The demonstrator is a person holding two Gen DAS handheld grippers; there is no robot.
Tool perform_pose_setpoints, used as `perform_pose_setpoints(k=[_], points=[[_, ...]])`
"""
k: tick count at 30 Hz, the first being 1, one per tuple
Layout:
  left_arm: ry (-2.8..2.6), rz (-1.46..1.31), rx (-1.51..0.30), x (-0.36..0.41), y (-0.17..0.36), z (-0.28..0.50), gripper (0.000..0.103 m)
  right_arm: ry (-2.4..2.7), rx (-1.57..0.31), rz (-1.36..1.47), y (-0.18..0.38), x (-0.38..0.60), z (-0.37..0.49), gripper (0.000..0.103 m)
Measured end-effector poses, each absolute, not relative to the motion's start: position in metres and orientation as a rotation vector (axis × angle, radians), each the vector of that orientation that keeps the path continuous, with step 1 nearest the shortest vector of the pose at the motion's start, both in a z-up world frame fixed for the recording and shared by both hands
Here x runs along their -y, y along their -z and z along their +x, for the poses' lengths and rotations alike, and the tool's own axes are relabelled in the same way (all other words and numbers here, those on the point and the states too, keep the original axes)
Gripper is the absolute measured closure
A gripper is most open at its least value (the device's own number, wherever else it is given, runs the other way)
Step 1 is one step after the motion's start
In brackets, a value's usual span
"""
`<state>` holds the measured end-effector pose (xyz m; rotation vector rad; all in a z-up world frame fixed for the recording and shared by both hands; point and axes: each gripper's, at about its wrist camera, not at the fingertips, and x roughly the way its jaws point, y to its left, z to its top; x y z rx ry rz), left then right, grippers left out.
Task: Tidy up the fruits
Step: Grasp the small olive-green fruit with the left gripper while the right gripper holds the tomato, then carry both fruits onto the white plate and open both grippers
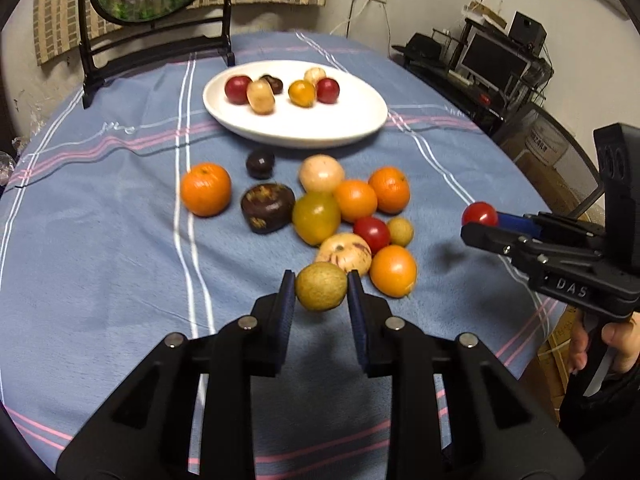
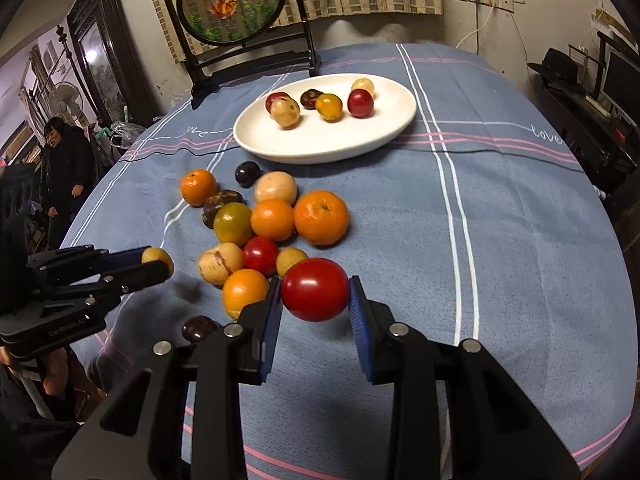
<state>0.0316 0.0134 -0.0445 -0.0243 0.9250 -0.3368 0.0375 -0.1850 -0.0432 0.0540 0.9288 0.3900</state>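
Left wrist view looked down along the left tongs, whose blue pads were closed on a small tan-green fruit held just above the blue striped cloth of the counter. Beyond it lay the loose pile: three oranges among it, a dark brown fruit, a small dark plum, a yellow-green fruit, a pale round fruit, a red tomato and a blotched beige fruit, most of them touching one another. Farther back stood the white plate with six small fruits on it. At the right edge the right tongs were seen from the side, gripping a red fruit, with a hand on the handle below.

Right wrist view showed the right tongs clamped narrowly on the red fruit, lifted clear of the cloth at the near edge of the pile. An orange sat just to its left, and a small dark fruit lay apart, nearer the camera. The white plate stood beyond the pile, carrying its six fruits. At the left the left tongs came in from the side, closed on the small tan-green fruit. A round framed screen stood at the far edge of the counter, and a person in dark clothes stood in the background at the left.
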Motion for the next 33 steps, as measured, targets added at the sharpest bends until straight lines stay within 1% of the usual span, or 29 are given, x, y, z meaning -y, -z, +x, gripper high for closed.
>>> perform_pose_setpoints(k=[7, 11, 17, 22, 27, 31, 33], points=[[0.323, -0.035, -0.903, -0.024, 0.034, 0.038, 0.077, -0.400, -0.938, 0.036, 0.042, 0.174, 0.043, 0.069], [0.313, -0.018, -0.894, -0.028, 0.025, 0.056, 0.077, -0.414, -0.933, 0.017, 0.037, 0.171, 0.057, 0.069], [0.270, 0.028, -0.882, -0.028, -0.004, 0.132, 0.077, -0.415, -0.886, -0.085, 0.014, 0.163, 0.112, 0.069], [0.268, 0.035, -0.866, -0.004, -0.023, 0.214, 0.076, -0.389, -0.877, -0.129, 0.010, 0.159, 0.195, 0.070], [0.247, -0.003, -0.944, 0.014, 0.001, 0.303, 0.076, -0.377, -0.938, -0.077, 0.032, 0.165, 0.274, 0.070], [0.249, -0.030, -1.009, 0.026, 0.026, 0.348, 0.076, -0.351, -0.951, -0.074, 0.046, 0.169, 0.313, 0.070], [0.245, -0.019, -1.028, 0.031, 0.036, 0.359, 0.076, -0.346, -0.956, -0.078, 0.052, 0.170, 0.325, 0.070]])
